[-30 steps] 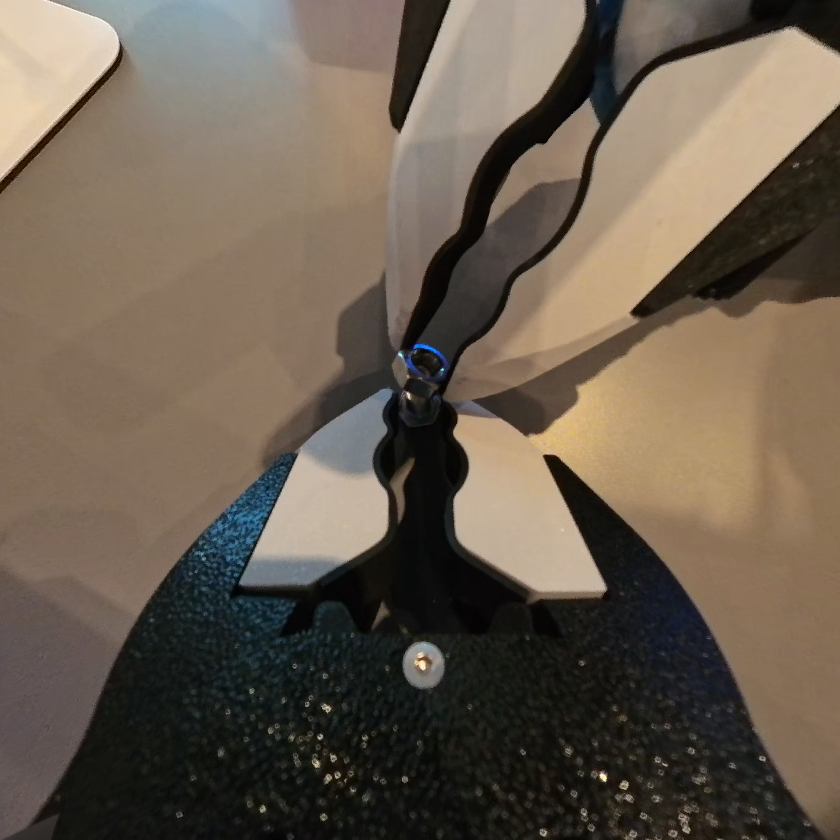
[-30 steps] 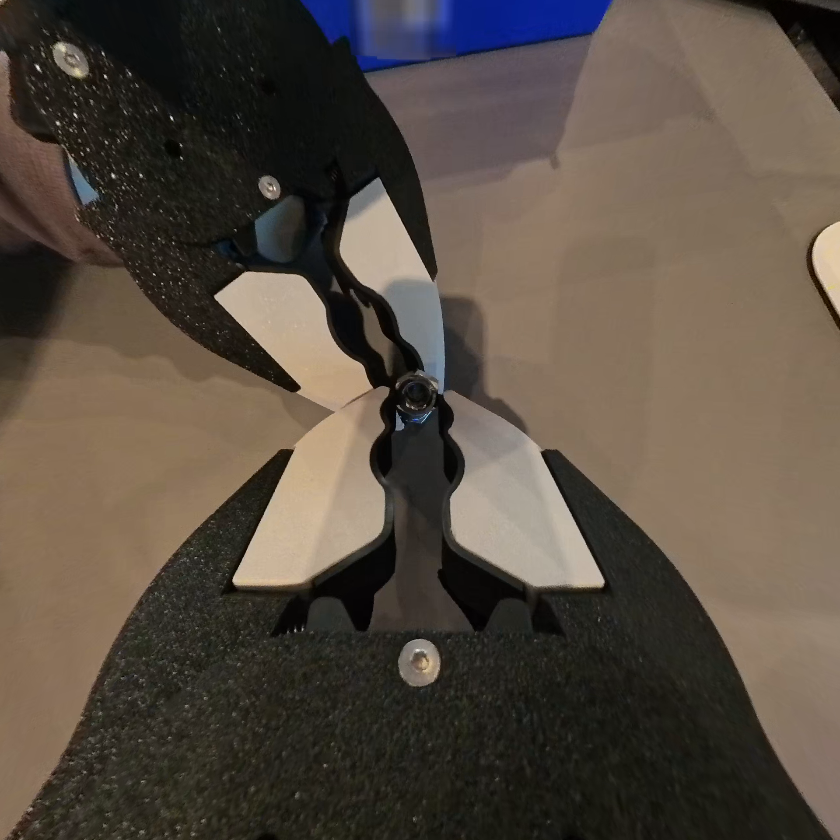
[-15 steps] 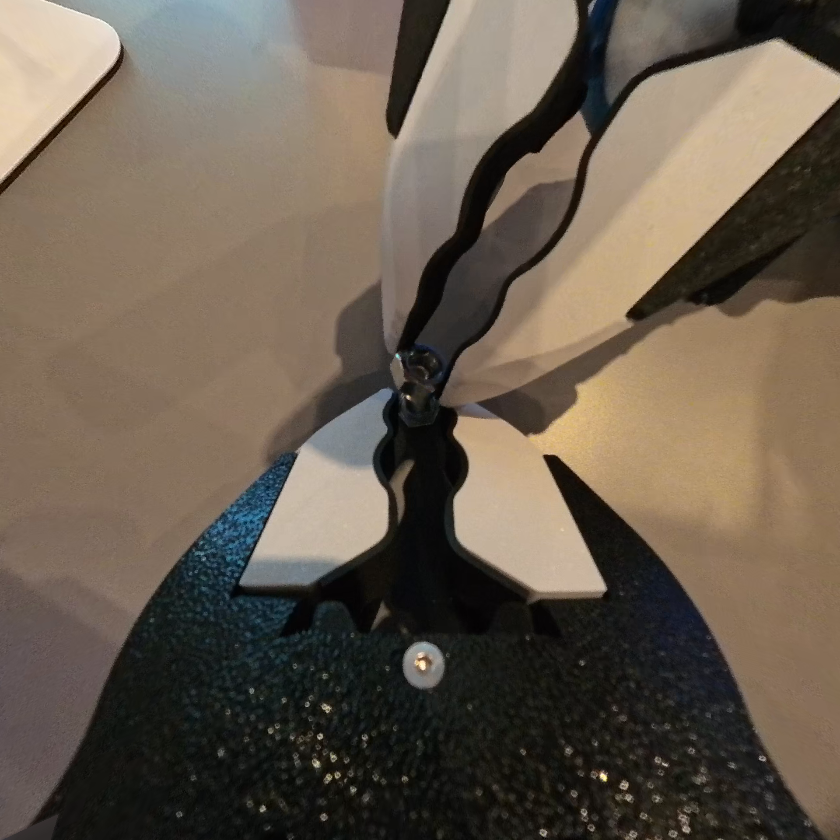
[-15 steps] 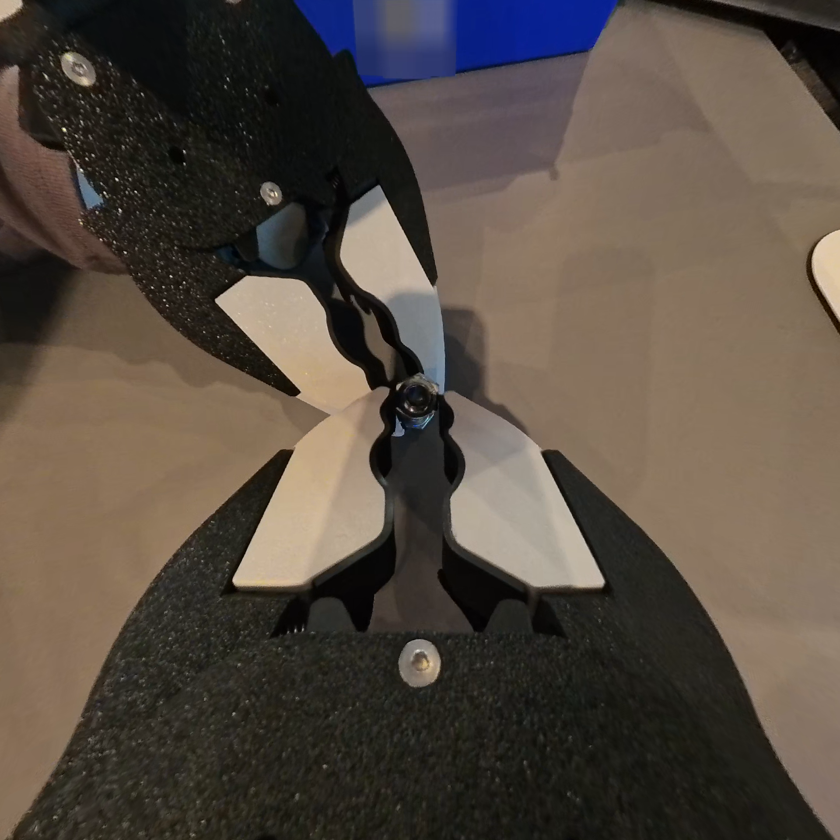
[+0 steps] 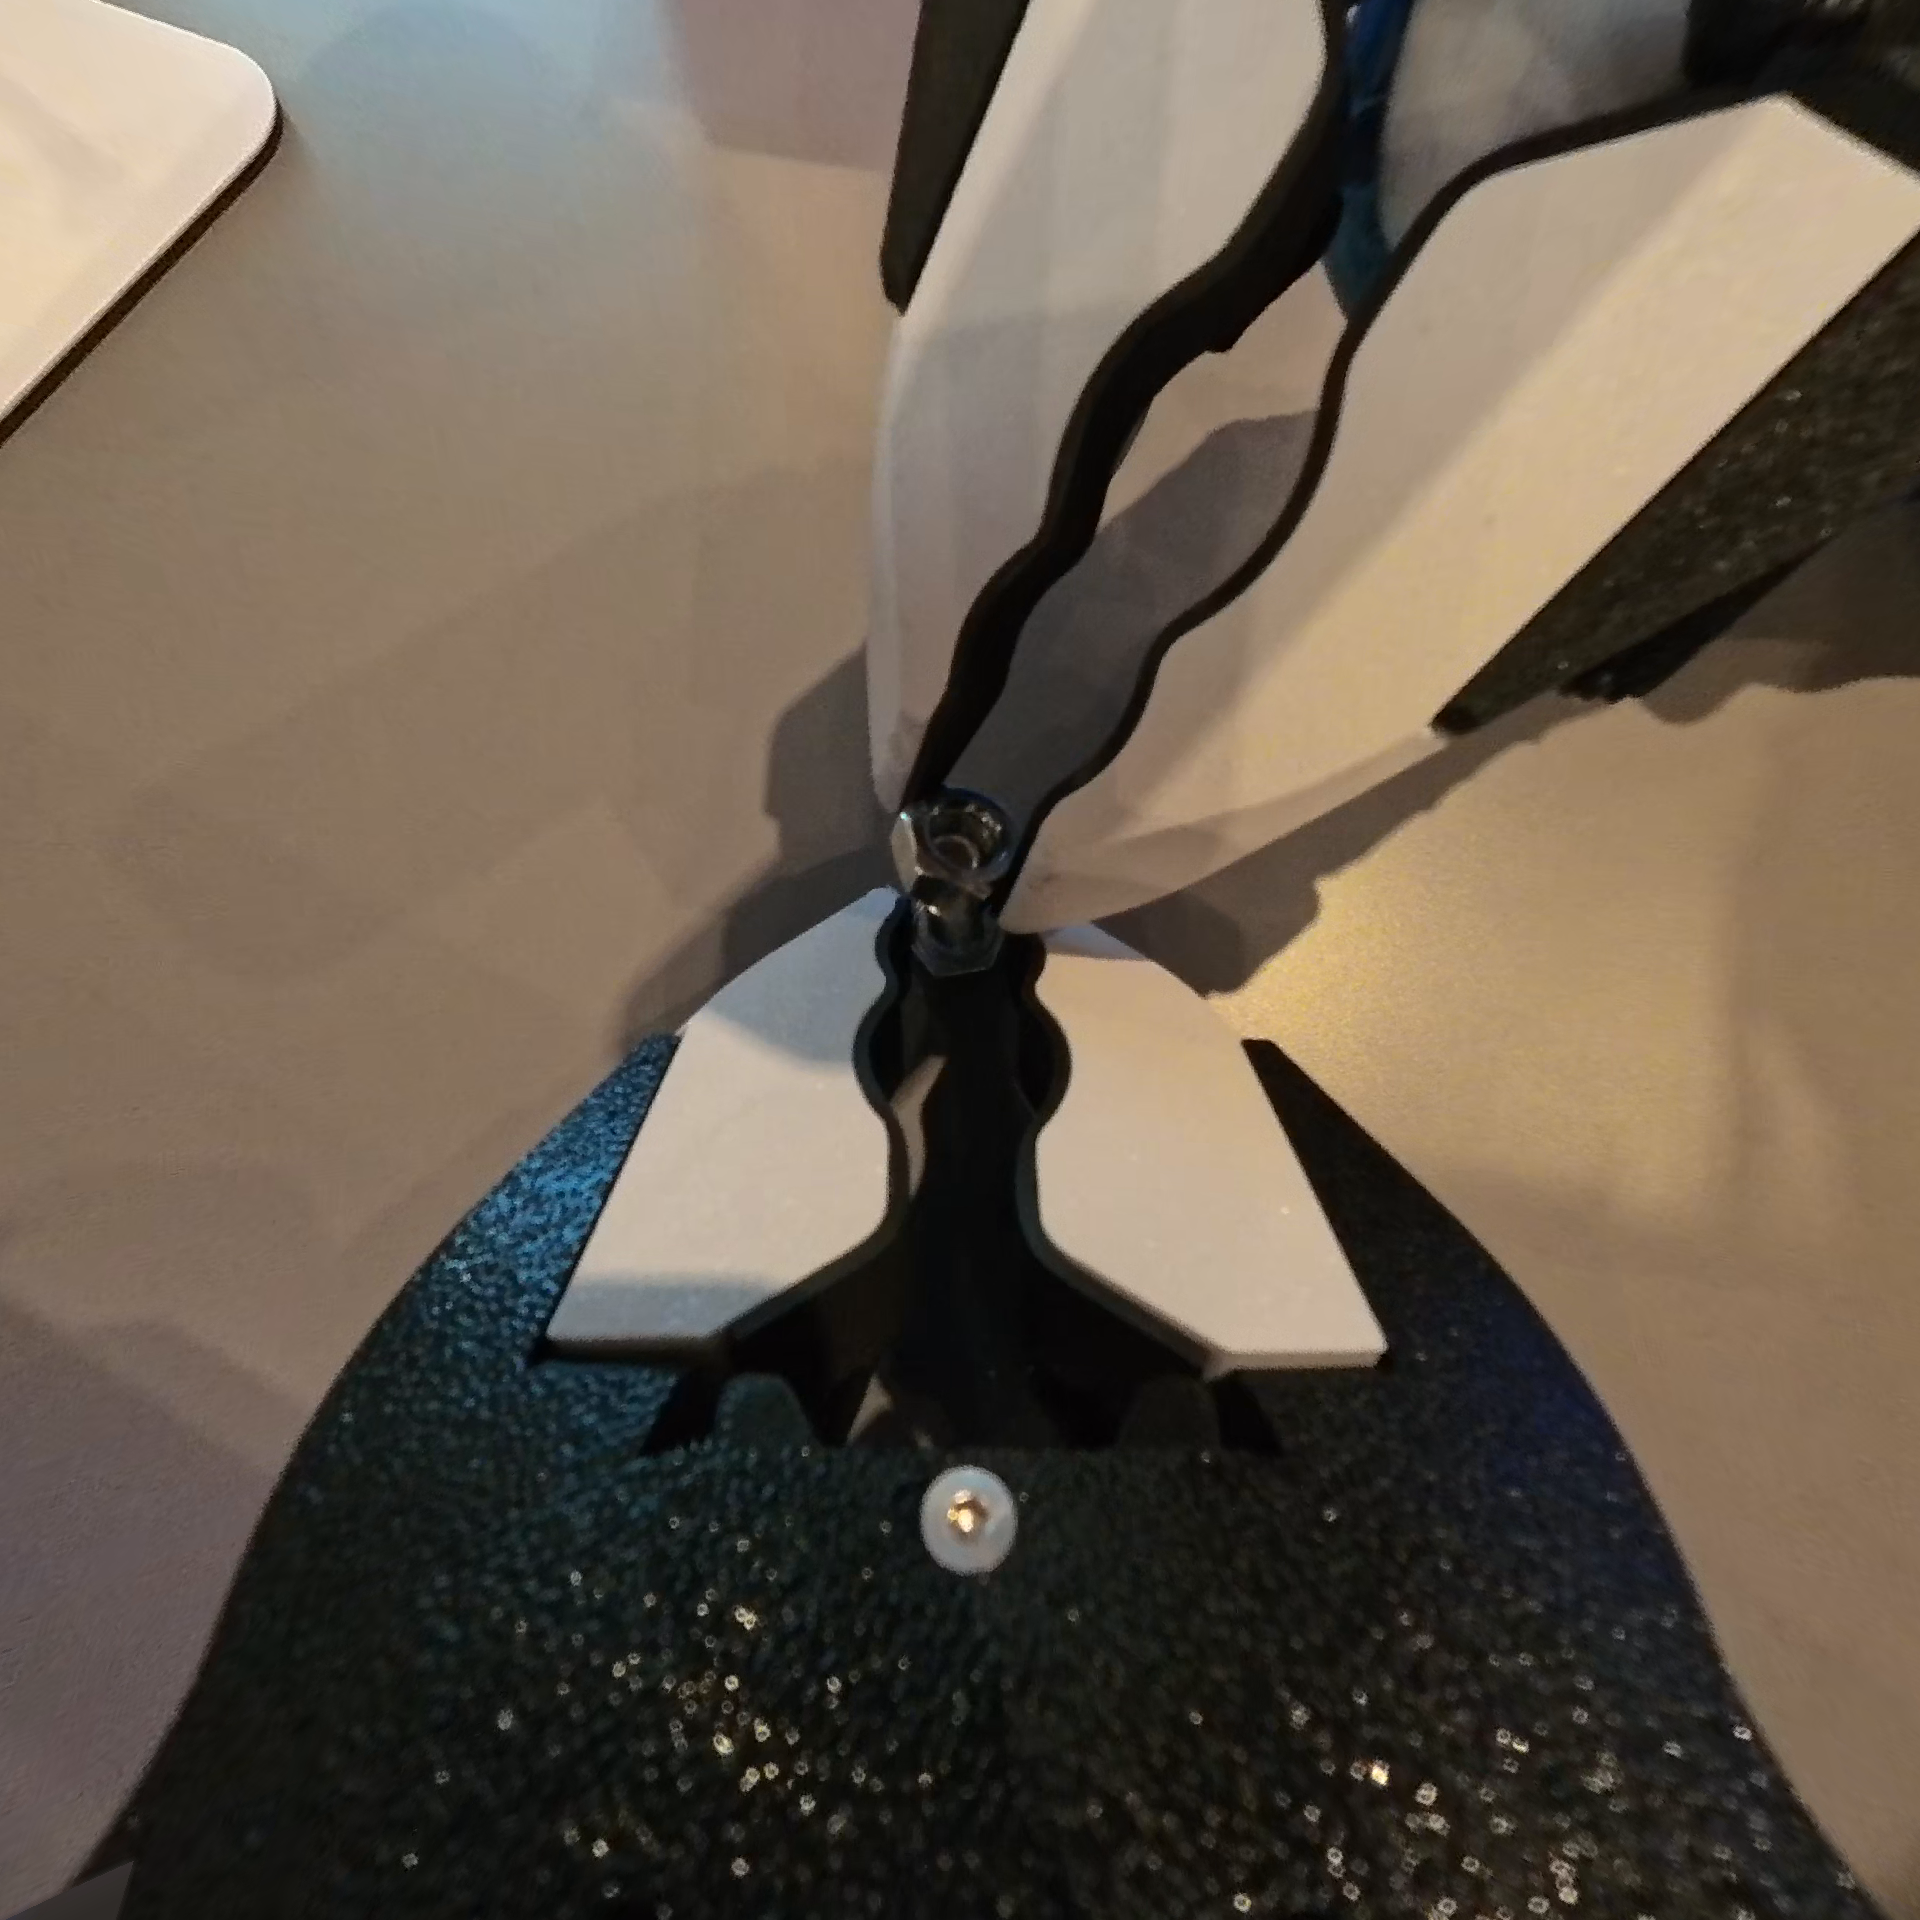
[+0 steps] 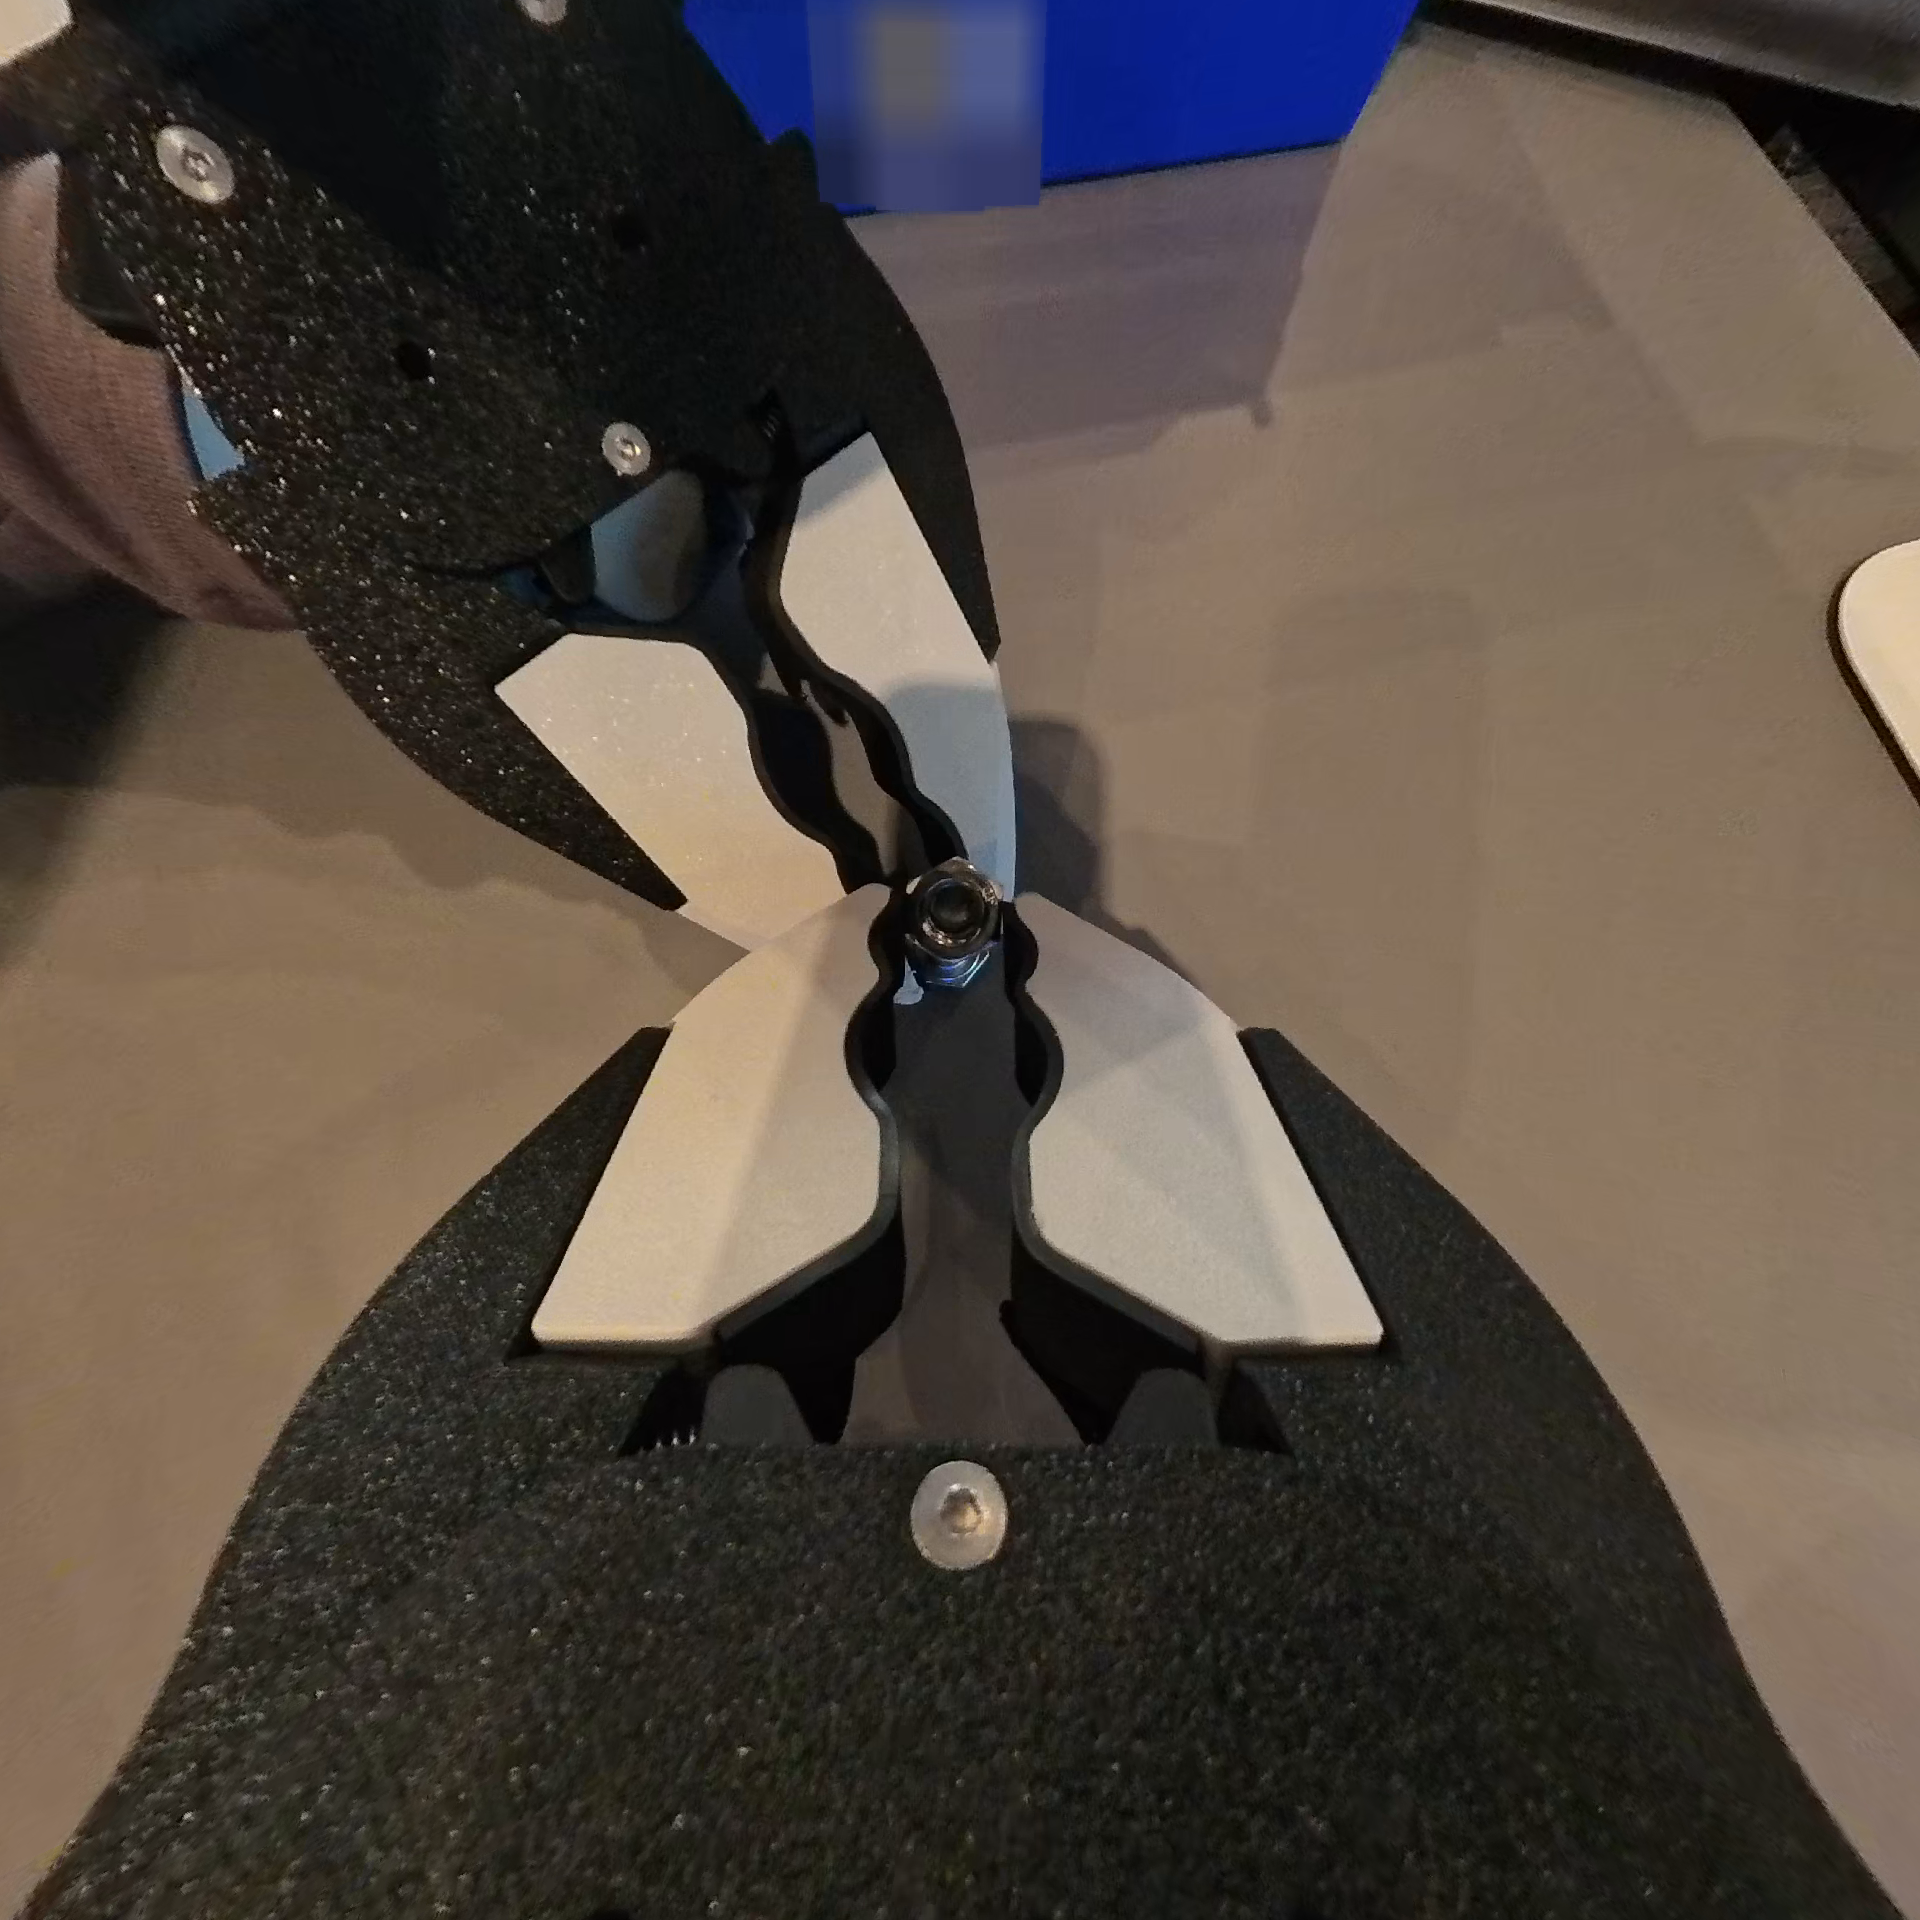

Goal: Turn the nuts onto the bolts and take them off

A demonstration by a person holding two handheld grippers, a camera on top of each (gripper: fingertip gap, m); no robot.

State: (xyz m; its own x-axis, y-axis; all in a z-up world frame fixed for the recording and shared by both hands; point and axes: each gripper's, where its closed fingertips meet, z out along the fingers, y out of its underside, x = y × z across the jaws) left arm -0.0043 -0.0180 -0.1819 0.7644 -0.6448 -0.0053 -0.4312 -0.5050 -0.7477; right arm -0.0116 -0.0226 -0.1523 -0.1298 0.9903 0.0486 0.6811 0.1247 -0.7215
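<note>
While your left claw (image 5: 951, 951) pinches the bolt (image 5: 948, 928) and your right claw (image 6: 940, 961) clamps the nut (image 6: 943, 948), threading is underway; twist on, axes aligned.

A smooth grey-beige table (image 5: 395, 540) is seen filling both views, and soft-edged shadows are cast across it. A warm yellowish glow is picked up on its surface at the right of the left wrist view. A white rounded-corner board (image 5: 99, 197) is laid at one edge. A blue box (image 6: 1195, 83) is stood at the table's far side.
</note>
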